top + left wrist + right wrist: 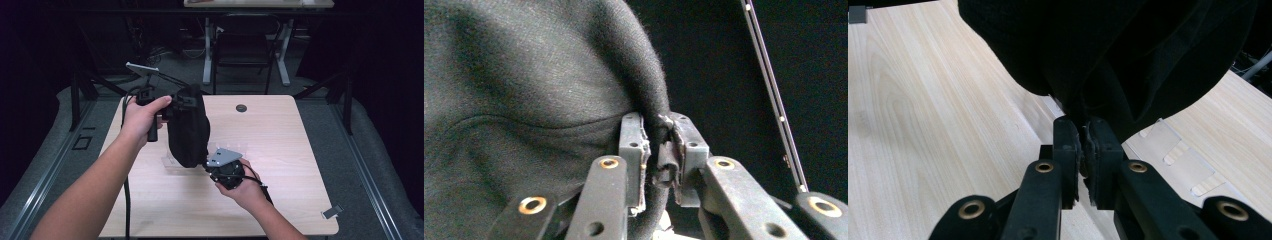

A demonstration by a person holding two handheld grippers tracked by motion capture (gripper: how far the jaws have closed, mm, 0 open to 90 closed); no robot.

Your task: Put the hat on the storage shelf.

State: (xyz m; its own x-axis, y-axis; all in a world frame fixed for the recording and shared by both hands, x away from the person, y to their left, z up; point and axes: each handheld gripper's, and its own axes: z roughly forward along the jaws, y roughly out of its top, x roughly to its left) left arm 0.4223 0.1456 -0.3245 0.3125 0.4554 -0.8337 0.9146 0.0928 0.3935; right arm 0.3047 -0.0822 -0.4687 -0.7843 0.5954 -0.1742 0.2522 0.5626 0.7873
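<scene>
The light wooden table (280,200) takes up most of the scene, with a dark round hole (241,108) near its far edge and a small grey tag (332,211) at its near right corner. Beyond the far edge stands a black chair (245,47) at a white-legged desk (207,50). A black cloth garment (188,127) hangs bunched above the middle left of the table, hiding part of the clear flat plastic piece (169,161) lying under it. The left gripper (655,160), raised at the far left, has its jaws pinched on the garment's upper rolled edge. The right gripper (1083,150), low and nearer, is clamped shut on the garment's bottom edge, just above the tabletop.
</scene>
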